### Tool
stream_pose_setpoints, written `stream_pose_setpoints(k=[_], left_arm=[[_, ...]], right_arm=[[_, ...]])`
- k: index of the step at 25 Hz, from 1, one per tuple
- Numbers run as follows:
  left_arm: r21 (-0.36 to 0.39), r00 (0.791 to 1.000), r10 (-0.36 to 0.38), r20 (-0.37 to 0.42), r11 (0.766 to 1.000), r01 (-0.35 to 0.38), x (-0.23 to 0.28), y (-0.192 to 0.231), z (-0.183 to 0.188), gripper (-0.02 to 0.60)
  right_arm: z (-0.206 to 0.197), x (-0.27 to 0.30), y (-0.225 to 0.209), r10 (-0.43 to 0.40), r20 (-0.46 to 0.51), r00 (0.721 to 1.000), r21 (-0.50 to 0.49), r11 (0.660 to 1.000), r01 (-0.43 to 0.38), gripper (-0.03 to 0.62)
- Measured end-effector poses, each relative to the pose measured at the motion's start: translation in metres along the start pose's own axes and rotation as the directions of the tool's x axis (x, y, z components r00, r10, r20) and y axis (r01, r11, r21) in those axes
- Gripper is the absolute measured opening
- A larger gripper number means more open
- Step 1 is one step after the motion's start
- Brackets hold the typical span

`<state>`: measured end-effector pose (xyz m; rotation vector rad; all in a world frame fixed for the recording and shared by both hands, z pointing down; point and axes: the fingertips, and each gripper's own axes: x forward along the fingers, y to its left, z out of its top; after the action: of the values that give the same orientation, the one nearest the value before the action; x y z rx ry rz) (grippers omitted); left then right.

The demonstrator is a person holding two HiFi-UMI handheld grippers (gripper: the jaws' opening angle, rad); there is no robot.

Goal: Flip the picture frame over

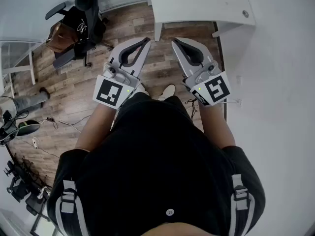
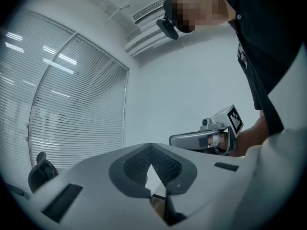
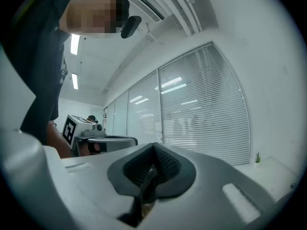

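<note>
The white desk (image 1: 197, 4) stands across the top of the head view, and everything else lies on the person's side of it. No view shows the picture frame, on the desk or anywhere else.

The left gripper (image 1: 146, 42) and the right gripper (image 1: 175, 44) are held level, side by side, just short of the desk's near edge and over the floor. Both are clenched: the dark pads meet at their tips with nothing gripped between them. Neither touches the desk, and nothing lies between them and it.

To the left of the desk, well apart from it, is a black office chair (image 1: 83, 18) with a brown bag (image 1: 59, 37) on it. Below the desk's near edge the person's pale shoes (image 1: 167, 91) stand on the wooden plank floor (image 1: 74, 90). Farther from the desk, loose cables (image 1: 54, 123) trail over the planks, and black stands (image 1: 19, 186) cluster at the lower left. A plain white wall (image 1: 280, 82) runs down the desk's right side.

In the gripper views the room is an office with closed white blinds (image 3: 201, 109) across large windows, ceiling strip lights (image 3: 74, 43) and a wall air conditioner (image 2: 146, 13).
</note>
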<state>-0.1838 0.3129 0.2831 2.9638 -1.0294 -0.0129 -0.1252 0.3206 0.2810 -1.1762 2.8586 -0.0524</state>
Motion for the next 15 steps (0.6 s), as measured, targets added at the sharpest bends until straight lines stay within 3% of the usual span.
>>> stream_pose_setpoints(k=[6, 15], left_arm=[[-0.038, 1.0, 0.022, 0.007, 0.999, -0.022, -0.012, -0.014, -0.002, 0.002], [-0.013, 0.998, 0.058, -0.025, 0.998, -0.059, -0.021, -0.022, -0.009, 0.002]], right_arm=[[-0.003, -0.016, 0.007, -0.013, -0.019, 1.0, -0.019, 1.0, 0.013, 0.009], [0.0, -0.025, 0.006, 0.018, -0.016, 1.0, 0.005, 1.0, -0.018, 0.011]])
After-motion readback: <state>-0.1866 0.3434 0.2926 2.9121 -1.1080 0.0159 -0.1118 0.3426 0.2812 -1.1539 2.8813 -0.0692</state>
